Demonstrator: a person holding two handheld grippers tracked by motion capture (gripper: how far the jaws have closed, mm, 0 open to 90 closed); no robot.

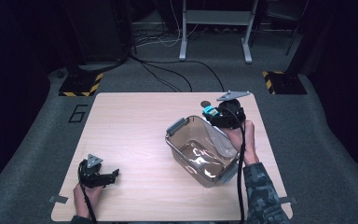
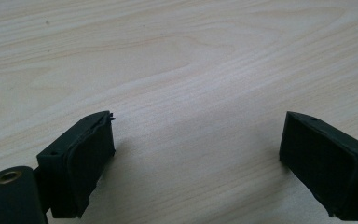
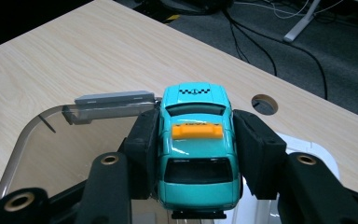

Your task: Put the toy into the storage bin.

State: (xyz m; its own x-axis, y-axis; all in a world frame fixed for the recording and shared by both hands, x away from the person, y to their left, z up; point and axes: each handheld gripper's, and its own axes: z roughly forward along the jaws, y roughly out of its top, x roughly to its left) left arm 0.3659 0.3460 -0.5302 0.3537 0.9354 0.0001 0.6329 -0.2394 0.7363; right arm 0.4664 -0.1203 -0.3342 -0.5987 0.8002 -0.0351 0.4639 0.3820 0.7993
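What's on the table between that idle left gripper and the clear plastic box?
Nothing: in the high view, only bare wooden table lies between the left gripper and the clear plastic box.

Teal toy taxi over the clear box

I see the toy car (image 3: 196, 149), a glossy teal taxi with an orange roof sign and a black-and-white checker strip near one end of its roof, level and upright, clamped by its two sides, its length running away from my right gripper view. It sits above the far rim of the clear plastic container (image 1: 200, 151), a rectangular open tub with grey latches, set askew on the table's right half.
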